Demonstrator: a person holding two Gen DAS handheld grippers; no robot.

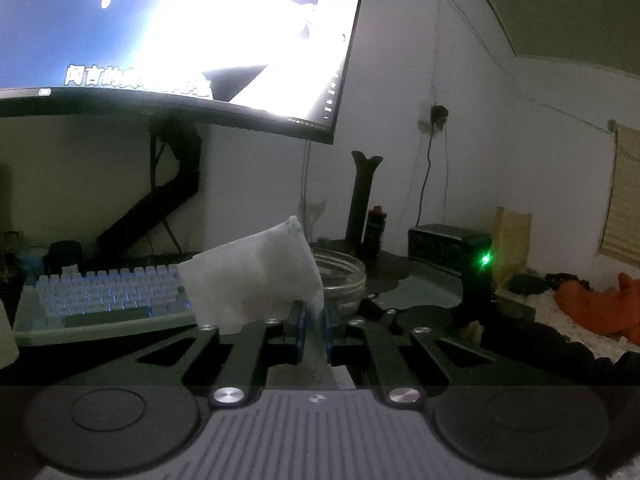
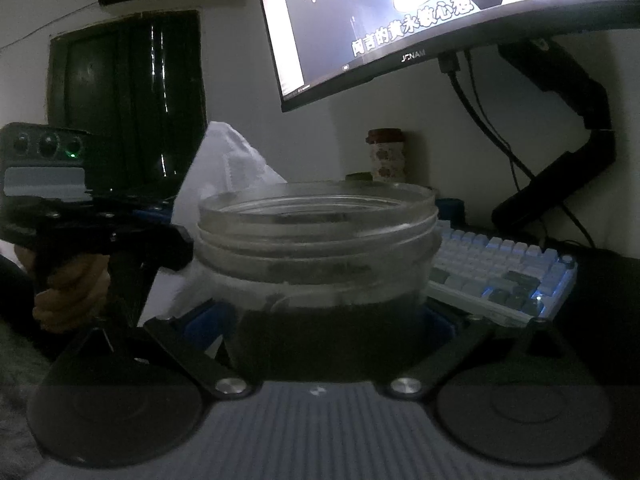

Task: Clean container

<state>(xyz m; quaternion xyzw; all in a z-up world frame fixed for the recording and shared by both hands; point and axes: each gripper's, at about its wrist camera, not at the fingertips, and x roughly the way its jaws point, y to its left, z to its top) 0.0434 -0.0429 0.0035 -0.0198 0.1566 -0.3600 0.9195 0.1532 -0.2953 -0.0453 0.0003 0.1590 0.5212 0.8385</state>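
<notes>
a: biggest thing first, what's overhead?

b: a lit monitor on a black arm mount, hanging over the dark desk. below it a pale keyboard with blue backlight

a: and the container?

b: a clear round jar, lid off, right in front of the right wrist camera. it stands between the spread fingers of the right gripper. those jaws are very wide, a blue pad showing low on each side of the jar; whether the pads press on the glass i cannot tell in this dim light

a: the other hand?

b: the left gripper is nearly closed and pinches a white tissue, which stands up crumpled above its fingers. from the left wrist view the jar's rim sits just behind the tissue. from the right view the tissue is just left of the jar, and a person's hand grips that tool's handle

a: anything small?

b: a black box with a green light, to the right
</notes>
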